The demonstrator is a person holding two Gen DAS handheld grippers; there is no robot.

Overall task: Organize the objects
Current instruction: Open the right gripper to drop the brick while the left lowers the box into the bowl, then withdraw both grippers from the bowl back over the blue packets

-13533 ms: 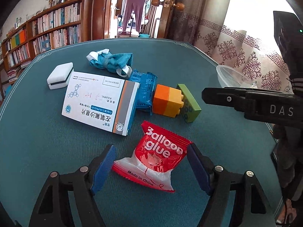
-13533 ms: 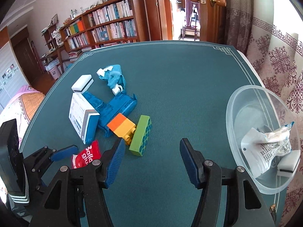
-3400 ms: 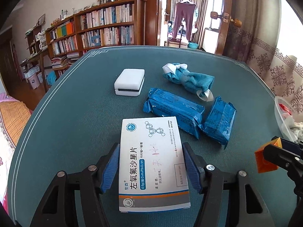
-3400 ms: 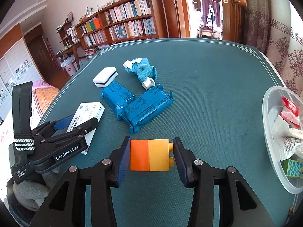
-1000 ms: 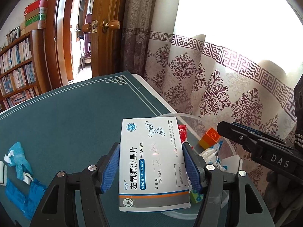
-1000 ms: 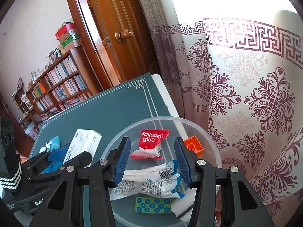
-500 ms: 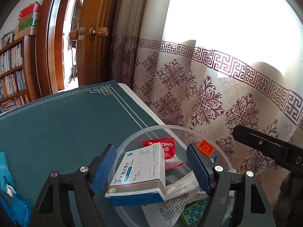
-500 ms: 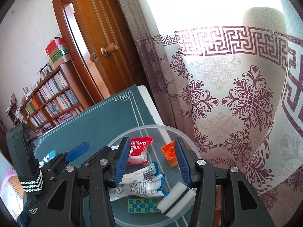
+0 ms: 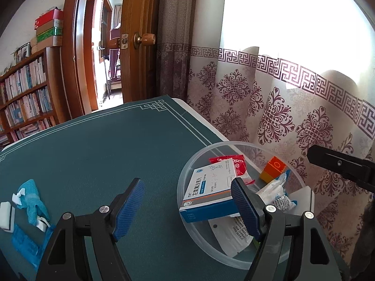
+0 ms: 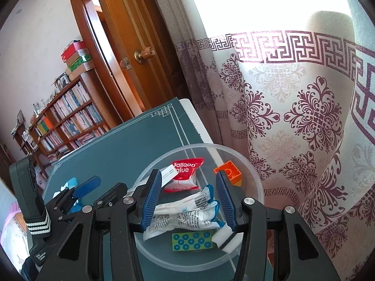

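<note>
The clear plastic bowl stands at the table's right edge. In it lie the white medicine box, the red balloon glue packet, the orange block, a white wrapper and a green dotted block. My left gripper is open and empty, its right finger over the bowl beside the box. My right gripper is open and empty above the bowl. A blue cloth, blue packs and a white case lie at the far left.
The green table mat ends at a white edge by the patterned curtain. A wooden door and bookshelves stand behind. The right gripper's finger shows at the right of the left view.
My left gripper let go of the medicine box into the bowl and opened, then drew back and left. My right gripper rose slightly above the bowl.
</note>
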